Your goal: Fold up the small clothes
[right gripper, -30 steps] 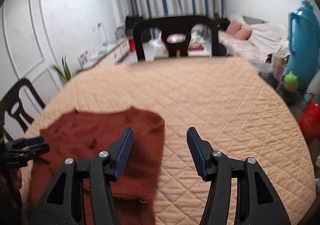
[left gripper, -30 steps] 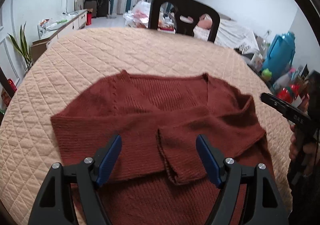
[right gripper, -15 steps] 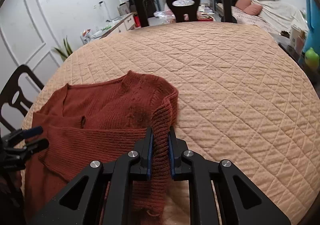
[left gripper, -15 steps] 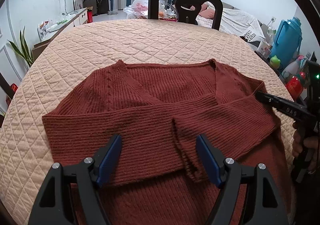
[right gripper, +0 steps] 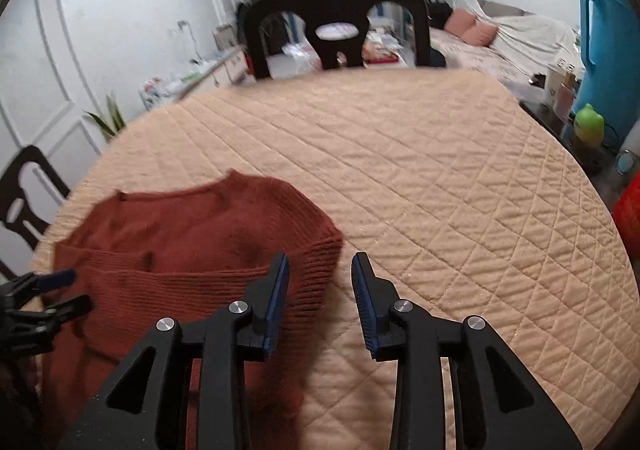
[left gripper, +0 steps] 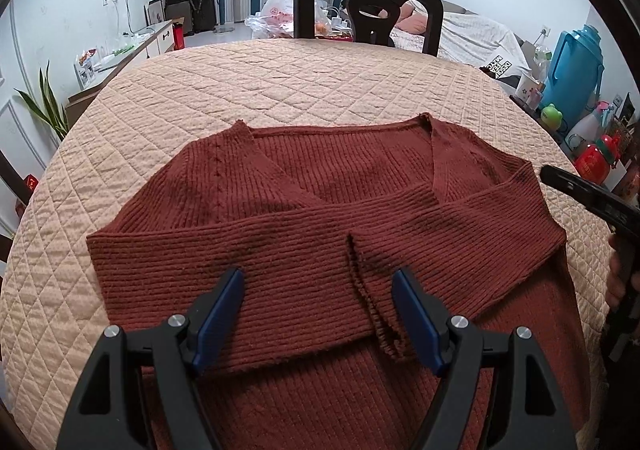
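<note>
Rust-red knit, both sleeves folded in

Sweater [left gripper: 320, 218] lies flat on the quilted table cover [left gripper: 280, 90], sleeves crossed over the chest. Right gripper [right gripper: 320, 290] has just been opening, nothing between its jaws. Left gripper [left gripper: 318, 314] hovers wide over the cuff, probably for the next fold

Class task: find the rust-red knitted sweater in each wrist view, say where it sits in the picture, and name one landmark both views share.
Left wrist: sweater fills centre and bottom, beyond the open left tongs.
Right wrist: sweater lies lower left, beside the open right tongs, whose jaws have just been opening, with nothing between them.
Shared landmark: black chair.
</note>
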